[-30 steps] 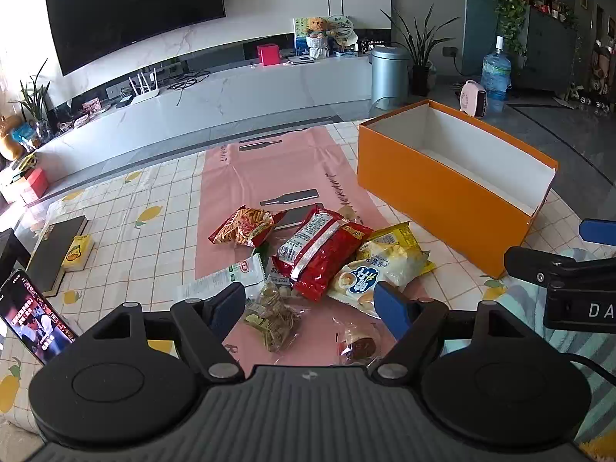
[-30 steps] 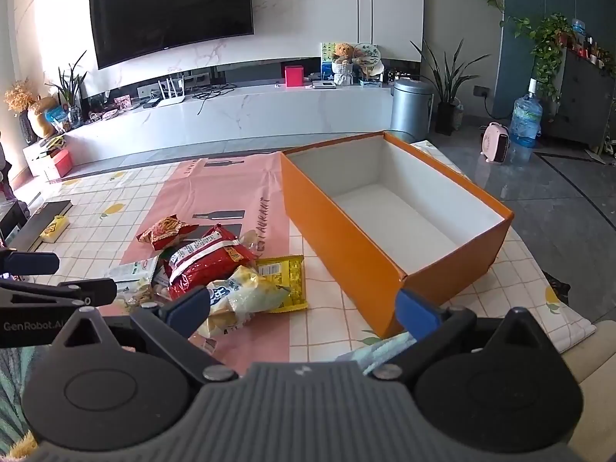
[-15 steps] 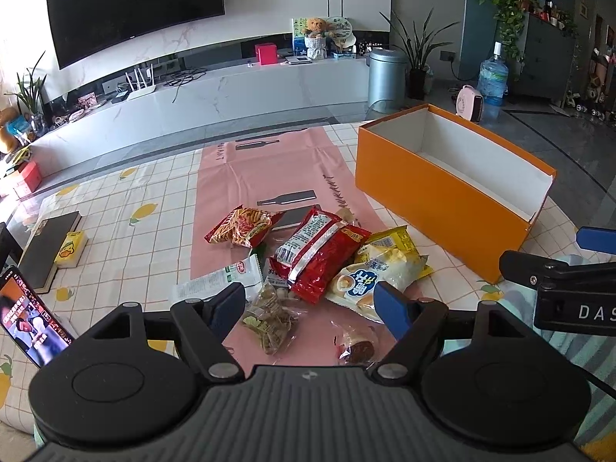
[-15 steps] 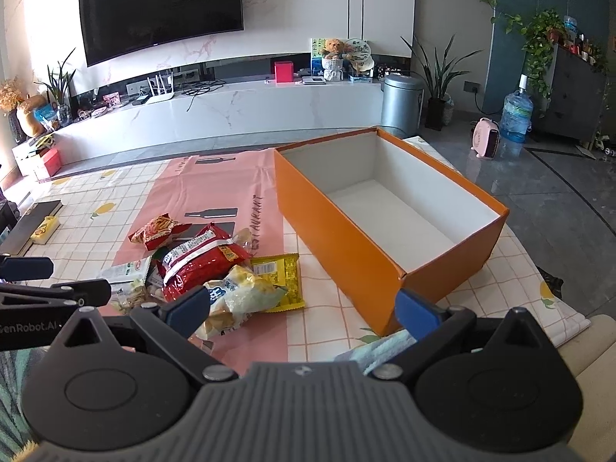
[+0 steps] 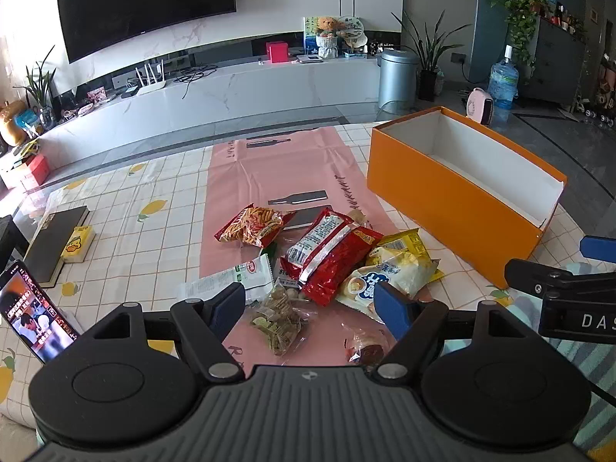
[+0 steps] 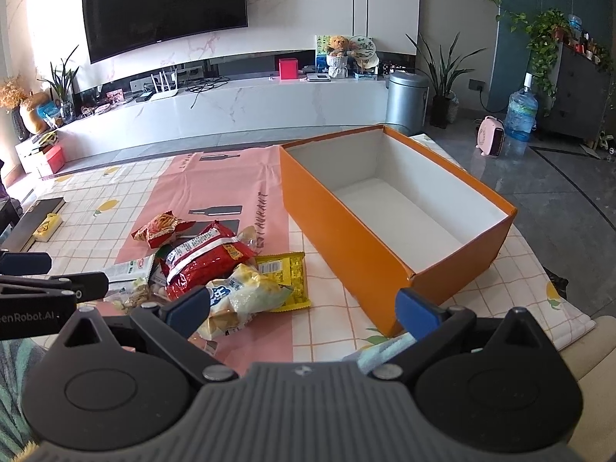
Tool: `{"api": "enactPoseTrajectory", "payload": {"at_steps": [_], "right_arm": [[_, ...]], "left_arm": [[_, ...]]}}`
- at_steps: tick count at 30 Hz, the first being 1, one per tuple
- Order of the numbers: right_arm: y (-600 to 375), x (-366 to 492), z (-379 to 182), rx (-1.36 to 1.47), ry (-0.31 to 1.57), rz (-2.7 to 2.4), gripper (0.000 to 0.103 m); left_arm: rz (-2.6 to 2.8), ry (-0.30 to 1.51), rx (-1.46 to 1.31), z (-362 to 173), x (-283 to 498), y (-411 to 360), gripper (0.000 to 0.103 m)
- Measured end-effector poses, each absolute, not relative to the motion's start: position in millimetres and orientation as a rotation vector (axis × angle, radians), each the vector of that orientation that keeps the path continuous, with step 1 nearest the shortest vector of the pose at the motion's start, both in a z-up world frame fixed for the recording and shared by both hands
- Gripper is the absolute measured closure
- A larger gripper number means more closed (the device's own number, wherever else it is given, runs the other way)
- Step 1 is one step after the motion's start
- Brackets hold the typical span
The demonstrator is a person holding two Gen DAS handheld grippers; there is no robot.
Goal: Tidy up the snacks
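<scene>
Crinkly glossy snack packets (image 5: 331, 254) are lying heaped left of the rectangular orange cardboard box (image 6: 385, 227). Left gripper (image 5: 310, 306) and right gripper (image 6: 304, 306) are hovering, fingers spread wide, gripping nothing.
</scene>
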State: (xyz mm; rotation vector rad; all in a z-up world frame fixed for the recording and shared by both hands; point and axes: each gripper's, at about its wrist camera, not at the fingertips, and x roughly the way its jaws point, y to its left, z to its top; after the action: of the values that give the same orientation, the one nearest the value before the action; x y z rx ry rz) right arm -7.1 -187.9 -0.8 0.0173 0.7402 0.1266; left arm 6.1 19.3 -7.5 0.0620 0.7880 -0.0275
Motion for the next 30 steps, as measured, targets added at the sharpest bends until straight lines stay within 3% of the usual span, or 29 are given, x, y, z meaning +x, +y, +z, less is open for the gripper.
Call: {"api": "enactPoseTrajectory", "payload": {"at_steps": [30], "right_arm": [[-189, 4, -9, 0.015, 0.762, 0.123, 0.004]], "left_arm": [[-0.047, 0.806, 0.048, -8, 14, 18, 0.014]]}}
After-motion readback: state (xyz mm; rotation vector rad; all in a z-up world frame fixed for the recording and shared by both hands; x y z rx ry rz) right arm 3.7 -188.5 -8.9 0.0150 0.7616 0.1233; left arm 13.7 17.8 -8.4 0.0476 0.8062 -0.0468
